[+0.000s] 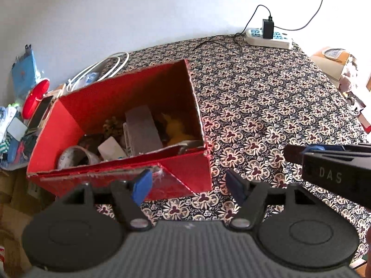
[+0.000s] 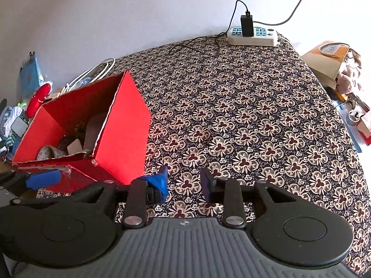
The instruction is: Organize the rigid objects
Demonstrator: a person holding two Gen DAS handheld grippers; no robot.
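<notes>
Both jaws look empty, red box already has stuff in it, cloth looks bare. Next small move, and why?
Probably pull both grippers back and look elsewhere. The left gripper and right gripper stand open with nothing between them. The red box already holds a grey block and other items, and no loose item lies on the patterned cloth, only the power strip at its far edge. Clutter sits left of the box.
</notes>
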